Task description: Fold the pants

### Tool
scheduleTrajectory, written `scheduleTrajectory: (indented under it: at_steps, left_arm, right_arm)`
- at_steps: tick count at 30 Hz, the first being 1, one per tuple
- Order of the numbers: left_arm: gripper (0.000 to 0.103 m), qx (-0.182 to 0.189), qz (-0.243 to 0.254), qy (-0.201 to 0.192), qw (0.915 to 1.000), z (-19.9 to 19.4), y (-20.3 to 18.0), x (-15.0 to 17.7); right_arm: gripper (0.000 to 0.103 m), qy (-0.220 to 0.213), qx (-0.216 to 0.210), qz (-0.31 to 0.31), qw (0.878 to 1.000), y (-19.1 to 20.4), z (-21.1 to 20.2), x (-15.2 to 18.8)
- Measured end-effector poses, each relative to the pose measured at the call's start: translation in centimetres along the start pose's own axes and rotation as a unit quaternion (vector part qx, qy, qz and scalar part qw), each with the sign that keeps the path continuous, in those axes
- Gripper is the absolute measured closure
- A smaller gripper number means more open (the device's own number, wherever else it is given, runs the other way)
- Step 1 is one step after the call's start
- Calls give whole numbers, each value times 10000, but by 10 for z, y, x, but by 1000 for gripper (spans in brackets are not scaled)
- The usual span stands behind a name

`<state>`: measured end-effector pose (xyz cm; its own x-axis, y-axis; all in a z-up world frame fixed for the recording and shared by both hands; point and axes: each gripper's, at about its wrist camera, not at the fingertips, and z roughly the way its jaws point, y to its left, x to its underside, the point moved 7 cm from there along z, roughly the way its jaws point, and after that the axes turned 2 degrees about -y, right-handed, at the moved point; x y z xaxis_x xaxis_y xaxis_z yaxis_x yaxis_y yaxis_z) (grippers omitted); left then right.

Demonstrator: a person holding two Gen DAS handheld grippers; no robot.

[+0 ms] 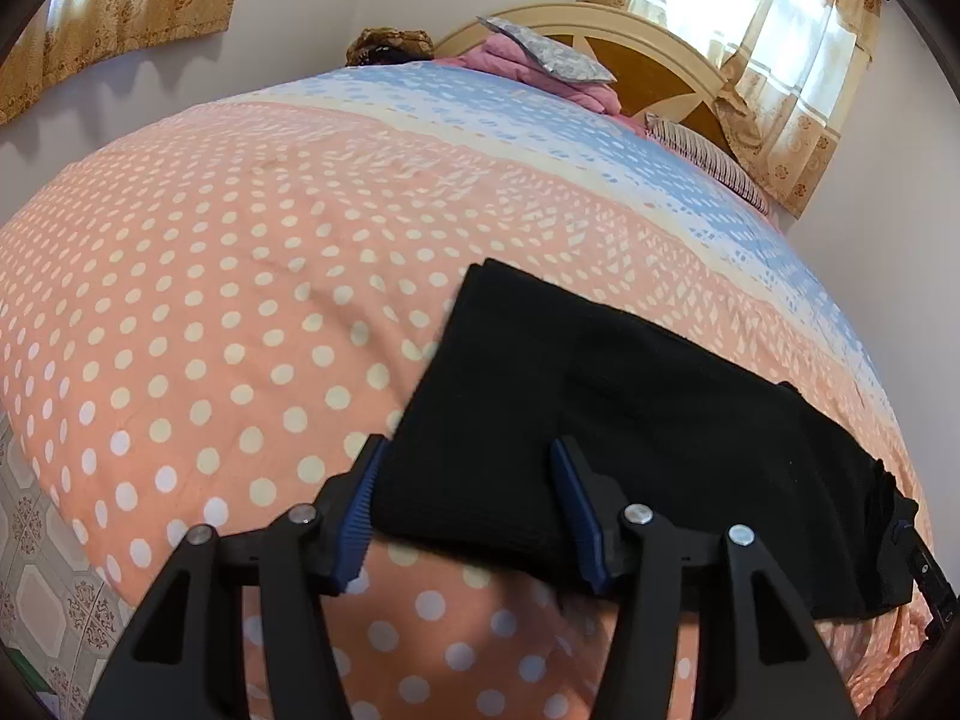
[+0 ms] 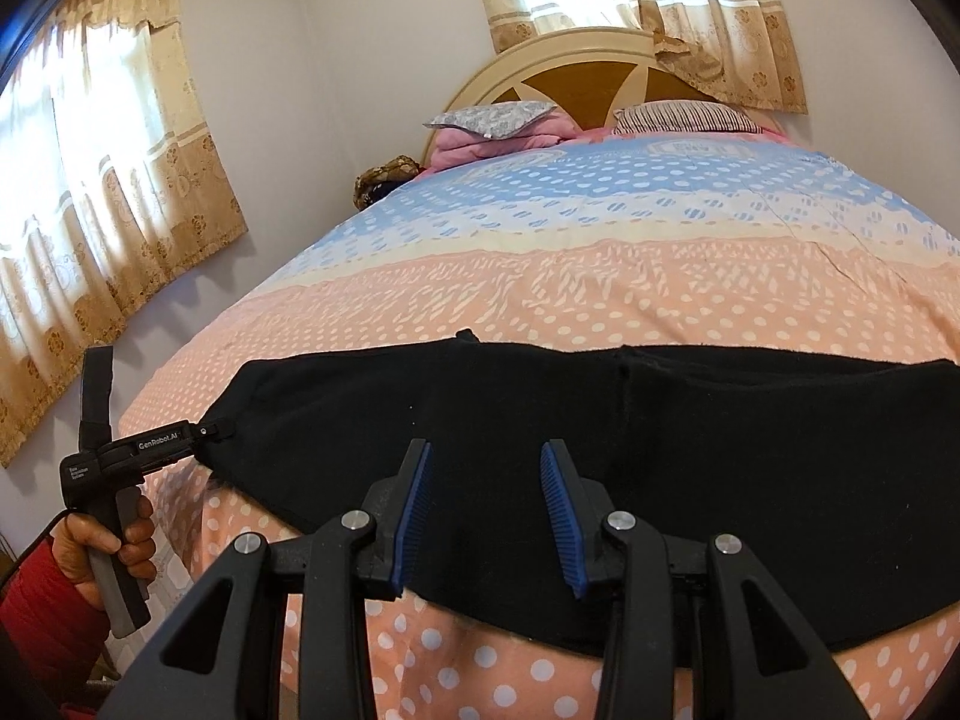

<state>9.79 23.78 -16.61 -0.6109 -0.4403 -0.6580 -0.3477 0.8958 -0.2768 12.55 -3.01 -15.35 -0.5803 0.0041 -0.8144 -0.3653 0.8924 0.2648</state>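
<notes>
Black pants point(image 1: 630, 390) point(image 2: 660, 420) lie flat in a long band across the near edge of the bed. My left gripper point(image 1: 471, 498) stands open over their left end: one blue pad runs along the cloth's left edge and the other rests over the cloth. The right wrist view shows this left gripper point(image 2: 216, 427) from the side, its tip at the pants' left corner, held by a hand point(image 2: 114, 534) in a red sleeve. My right gripper point(image 2: 486, 510) is open above the middle of the pants, with flat cloth showing between its pads. Its body point(image 1: 918, 558) shows at the pants' right part.
The bed has a pink and blue dotted cover point(image 1: 210, 300) point(image 2: 600, 276). Pillows point(image 2: 492, 120) and folded pink bedding lie at the headboard point(image 2: 576, 84). Curtained windows point(image 2: 90, 210) line the walls. A tiled floor point(image 1: 36, 570) shows beside the bed on the left.
</notes>
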Motion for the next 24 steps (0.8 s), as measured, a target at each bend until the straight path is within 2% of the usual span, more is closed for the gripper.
scheduleTrajectory:
  at_steps: [4, 6, 8, 10, 13, 19, 24]
  left_arm:
    - [48, -73, 29, -1, 10000, -3, 0, 2]
    - [53, -73, 91, 17, 9999, -4, -3, 2]
    - [68, 32, 82, 40, 10000, -5, -5, 2]
    - [73, 154, 106, 71, 9998, -5, -11, 2]
    - [73, 81, 197, 34, 9998, -6, -14, 1]
    - [74, 213, 89, -66, 9997, -12, -19, -6]
    - [74, 426, 463, -435, 9971, -32, -50, -24]
  right_arm:
    - [63, 1, 35, 59, 10000, -3, 1, 1]
    - [63, -6, 35, 76, 10000, -3, 0, 1]
    - [63, -30, 39, 89, 9999, -4, -1, 1]
    - [63, -39, 50, 108, 9999, -5, -2, 0]
    - [63, -50, 62, 126, 9999, -6, -3, 0]
    - [63, -98, 101, 181, 9997, -11, -7, 0]
    - [63, -261, 189, 353, 9989, -24, -16, -6]
